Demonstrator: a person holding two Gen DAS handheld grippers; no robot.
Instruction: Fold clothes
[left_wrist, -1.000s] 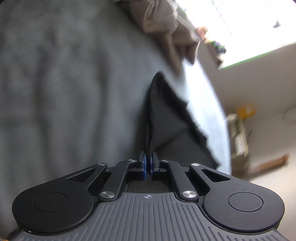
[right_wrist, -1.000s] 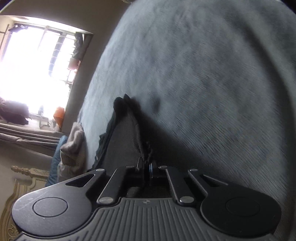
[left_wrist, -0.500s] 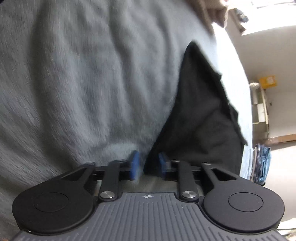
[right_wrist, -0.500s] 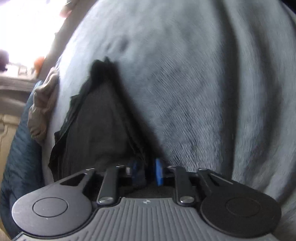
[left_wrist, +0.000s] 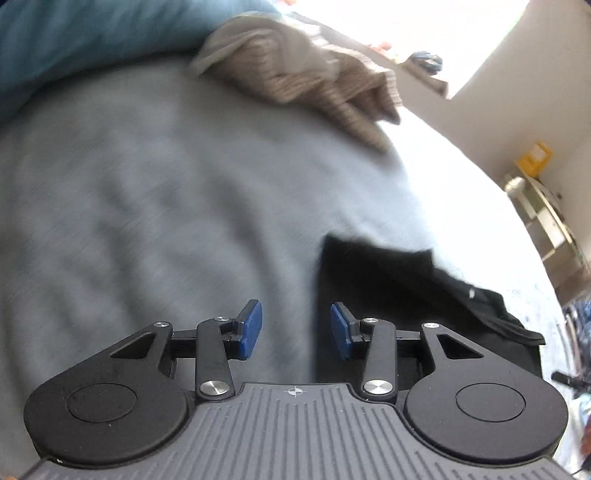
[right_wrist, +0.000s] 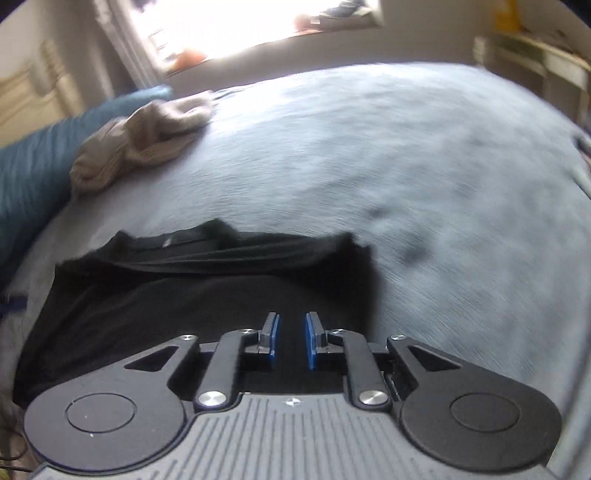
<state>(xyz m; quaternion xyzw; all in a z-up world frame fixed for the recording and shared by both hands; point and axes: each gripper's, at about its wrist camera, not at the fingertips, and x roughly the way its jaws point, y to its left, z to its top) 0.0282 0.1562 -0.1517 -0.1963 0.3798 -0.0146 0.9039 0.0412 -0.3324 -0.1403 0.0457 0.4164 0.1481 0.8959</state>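
Left view: the left claw (left_wrist: 295, 328) is spread and empty, the black garment (left_wrist: 399, 295) lying at lower right on the bed (left_wrist: 166, 184). Right view: the right claw (right_wrist: 291, 341) is parted and empty above the garment (right_wrist: 166, 295) at lower left; the next pinch would best take matching corners squarely.

Black garment (right_wrist: 192, 295) near edge hidden behind fingers (right_wrist: 271, 338).

I count two garments on the bed — one black garment (right_wrist: 192, 295) at six o'clock, one beige knit (right_wrist: 140, 140) up at ten. One grey bedspread (right_wrist: 406, 166), one teal pillow (right_wrist: 33, 162) at nine — and my two grippers, left gripper (left_wrist: 295, 328) and right gripper (right_wrist: 291, 339), each with two blue pads.
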